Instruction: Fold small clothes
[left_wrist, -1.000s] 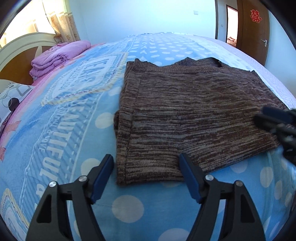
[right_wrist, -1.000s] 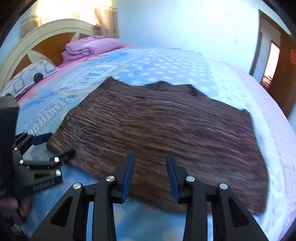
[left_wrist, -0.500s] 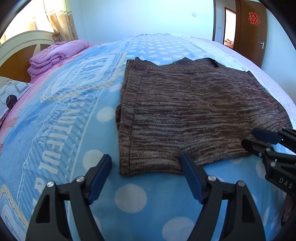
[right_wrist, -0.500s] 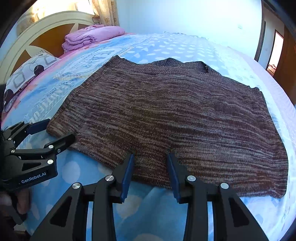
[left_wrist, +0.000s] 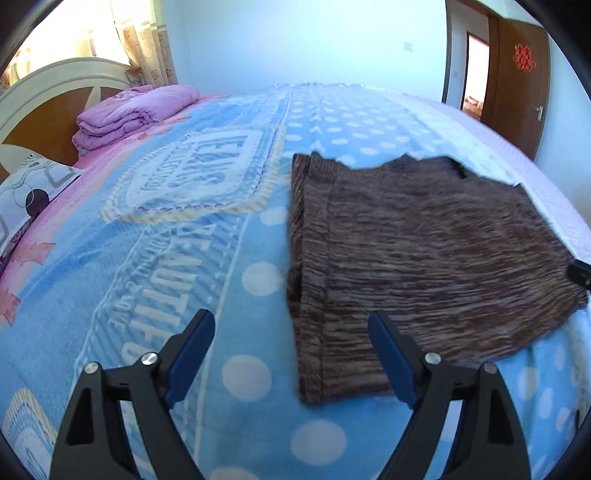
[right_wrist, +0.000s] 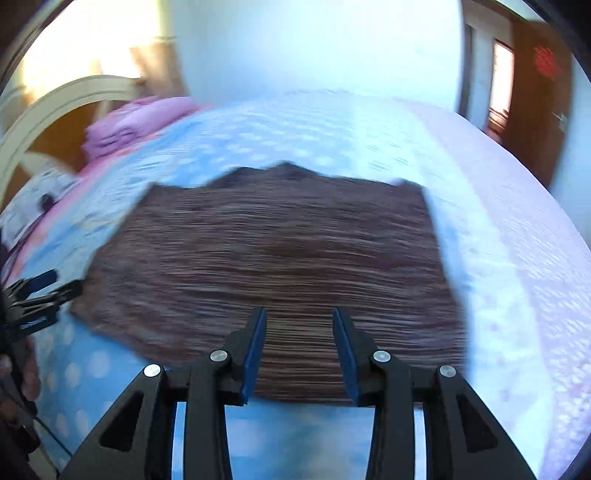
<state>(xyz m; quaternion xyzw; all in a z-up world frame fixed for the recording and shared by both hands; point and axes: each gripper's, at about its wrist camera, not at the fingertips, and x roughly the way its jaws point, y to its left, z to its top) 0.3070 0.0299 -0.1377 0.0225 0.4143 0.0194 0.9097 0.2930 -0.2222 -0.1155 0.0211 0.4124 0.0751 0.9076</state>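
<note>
A brown marled knit garment (left_wrist: 424, 258) lies flat on the blue dotted blanket (left_wrist: 184, 295), neckline at the far side. My left gripper (left_wrist: 290, 321) hovers over its near left corner, jaws wide and still opening, nothing pinched between the blue pads. That gripper also shows at the left edge of the right wrist view (right_wrist: 40, 291), beside the garment (right_wrist: 280, 251). My right gripper (right_wrist: 299, 314) hangs over the near hem with a moderate gap and nothing gripped. A bit of it shows at the right edge of the left wrist view (left_wrist: 581, 273). The right wrist view is blurred.
A folded purple quilt (left_wrist: 133, 114) sits by the headboard (left_wrist: 48, 92) at the far left, with a patterned pillow (left_wrist: 26, 199) below it. A wooden door (left_wrist: 517, 85) stands at the far right. A lilac sheet (right_wrist: 517, 221) covers the bed's right side.
The left gripper has shifted left, so the garment sits further right in its view, and its jaws have widened. The right gripper has slid right along the near hem. The garment has not moved.
</note>
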